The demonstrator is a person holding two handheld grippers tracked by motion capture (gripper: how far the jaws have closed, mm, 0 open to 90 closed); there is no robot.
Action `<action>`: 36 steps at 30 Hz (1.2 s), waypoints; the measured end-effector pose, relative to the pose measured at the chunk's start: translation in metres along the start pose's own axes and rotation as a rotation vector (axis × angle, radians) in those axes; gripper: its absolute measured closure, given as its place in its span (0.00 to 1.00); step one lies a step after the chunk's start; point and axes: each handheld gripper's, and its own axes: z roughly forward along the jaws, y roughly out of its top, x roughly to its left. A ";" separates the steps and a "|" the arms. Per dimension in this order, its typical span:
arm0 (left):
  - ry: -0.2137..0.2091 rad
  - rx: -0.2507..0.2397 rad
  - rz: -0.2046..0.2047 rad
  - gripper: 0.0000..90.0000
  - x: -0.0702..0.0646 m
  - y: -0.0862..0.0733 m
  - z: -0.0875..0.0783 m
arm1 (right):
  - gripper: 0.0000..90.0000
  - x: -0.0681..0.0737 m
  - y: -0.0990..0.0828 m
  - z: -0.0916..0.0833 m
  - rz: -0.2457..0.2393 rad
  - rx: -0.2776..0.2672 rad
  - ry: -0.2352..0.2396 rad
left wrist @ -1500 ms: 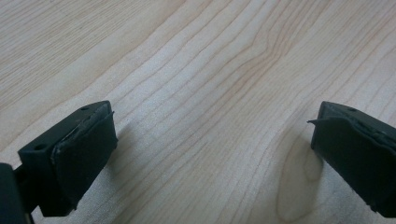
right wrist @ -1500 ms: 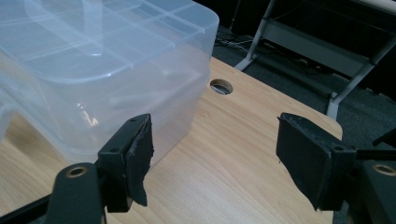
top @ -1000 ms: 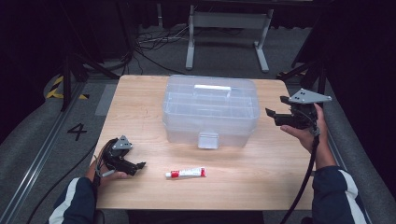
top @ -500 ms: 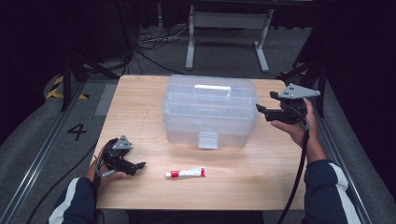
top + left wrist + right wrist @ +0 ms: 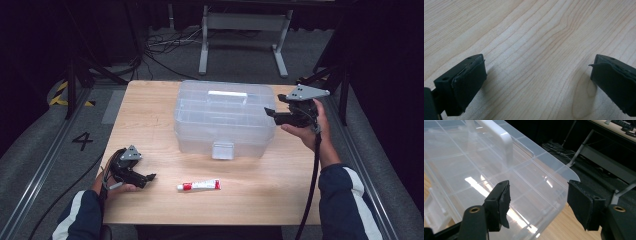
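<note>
I am holding my right gripper (image 5: 272,112) at the clear box's (image 5: 225,120) right end, its jaws narrowing with nothing between them; the box's far side is cut off ahead. My left gripper (image 5: 150,177) is resting unclenched on the wooden table (image 5: 280,190), dark floor beyond.

The right gripper (image 5: 539,206) has just been narrowing, nothing gripped — clear box's (image 5: 474,170) corner between its jaws, white handle (image 5: 499,137) at eleven o'clock.
</note>
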 end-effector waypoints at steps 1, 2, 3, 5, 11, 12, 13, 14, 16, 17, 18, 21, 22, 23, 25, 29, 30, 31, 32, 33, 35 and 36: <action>0.000 0.000 0.000 0.00 0.000 0.000 0.000 | 0.39 0.001 0.002 0.001 -0.004 0.000 0.003; 0.000 0.000 0.000 0.00 0.000 0.000 0.000 | 0.39 0.002 0.005 0.004 -0.013 0.002 0.007; 0.000 0.000 0.000 0.00 0.000 0.000 0.000 | 0.39 0.002 0.007 0.004 -0.016 0.004 0.010; 0.000 0.000 0.000 0.00 0.000 0.000 0.000 | 0.39 0.002 0.009 0.006 -0.019 0.003 0.011; 0.000 0.000 0.000 0.00 0.000 0.000 0.000 | 0.39 0.006 0.018 0.016 -0.032 0.008 0.036; 0.000 0.000 0.000 0.00 0.000 0.000 0.000 | 0.39 0.007 0.019 0.017 -0.034 0.011 0.041; 0.000 0.000 0.000 0.00 0.000 0.000 0.000 | 0.39 0.008 0.020 0.019 -0.033 0.012 0.045; 0.001 0.000 0.001 0.00 0.000 0.000 0.000 | 0.39 0.008 0.021 0.020 -0.039 0.013 0.047; 0.000 0.000 0.000 0.00 0.000 0.000 0.000 | 0.40 0.009 0.022 0.021 -0.037 0.013 0.050; 0.000 0.000 0.000 0.00 0.000 0.000 0.000 | 0.40 0.009 0.023 0.023 -0.037 0.015 0.055; 0.001 0.000 0.001 0.00 0.000 0.000 0.000 | 0.40 0.009 0.024 0.024 -0.038 0.012 0.060; 0.000 0.000 0.000 0.00 0.000 0.000 0.000 | 0.40 0.011 0.026 0.027 -0.043 0.015 0.067; 0.001 -0.001 0.001 0.00 0.000 0.000 0.000 | 0.41 0.011 0.026 0.028 -0.045 0.016 0.068; 0.001 0.000 0.001 0.00 0.000 0.000 0.000 | 0.41 0.011 0.027 0.029 -0.047 0.017 0.069; 0.000 0.000 0.000 0.00 0.000 0.000 0.000 | 0.41 0.012 0.027 0.032 -0.050 0.017 0.080; 0.001 0.000 0.001 0.00 0.000 0.000 0.000 | 0.42 0.013 0.028 0.036 -0.052 0.027 0.086; 0.001 0.000 0.001 0.00 0.000 0.000 0.000 | 0.43 0.013 0.029 0.037 -0.057 0.029 0.089; 0.000 0.000 0.000 0.00 0.000 0.000 0.000 | 0.43 0.014 0.030 0.037 -0.057 0.027 0.089; 0.000 0.000 0.000 0.00 0.000 0.000 0.000 | 0.43 0.014 0.031 0.038 -0.060 0.024 0.095; 0.001 0.000 0.001 0.00 0.000 0.000 0.000 | 0.44 0.015 0.032 0.038 -0.060 0.025 0.100; 0.001 0.000 0.001 0.00 0.000 0.000 0.000 | 0.44 0.015 0.033 0.039 -0.061 0.026 0.101; 0.000 0.000 0.000 0.00 0.000 0.000 0.000 | 0.44 0.015 0.034 0.040 -0.063 0.027 0.102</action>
